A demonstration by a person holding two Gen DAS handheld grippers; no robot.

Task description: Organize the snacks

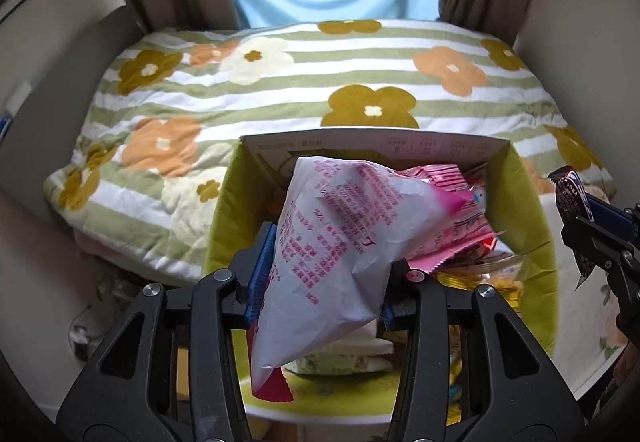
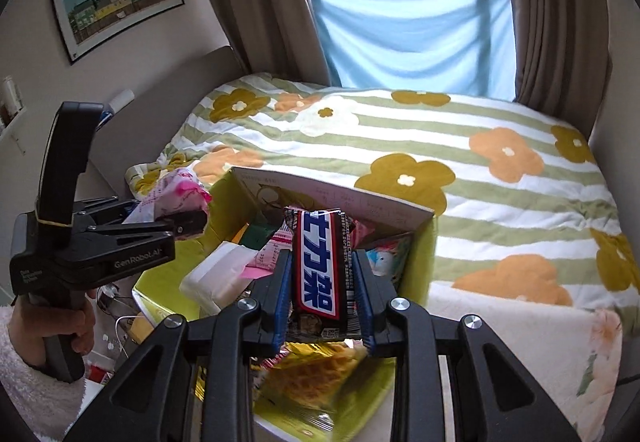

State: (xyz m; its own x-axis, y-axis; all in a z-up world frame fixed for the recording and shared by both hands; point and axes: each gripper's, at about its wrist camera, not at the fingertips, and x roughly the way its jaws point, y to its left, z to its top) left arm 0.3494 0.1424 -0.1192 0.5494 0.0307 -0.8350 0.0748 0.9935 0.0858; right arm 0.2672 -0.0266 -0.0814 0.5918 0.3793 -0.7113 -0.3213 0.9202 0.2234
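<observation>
Our left gripper (image 2: 168, 220) is matte black plastic with "GenRobot.AI" in pale lettering, a yellow rubber band and silver screws. Blue ribbed pads (image 2: 282, 298) line our right gripper (image 2: 323, 300). Our hand (image 2: 52, 326) wears a fuzzy pale-pink sleeve (image 2: 28, 394).

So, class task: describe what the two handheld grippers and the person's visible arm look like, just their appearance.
Both the left gripper and the right gripper are black plastic frames with silver rivets and ribbed blue finger pads. In the right wrist view the left gripper's body carries white "GenRobot.AI" lettering, a yellow rubber band and a pistol-style grip. The left hand holding it wears a fluffy pale pink sleeve.
</observation>
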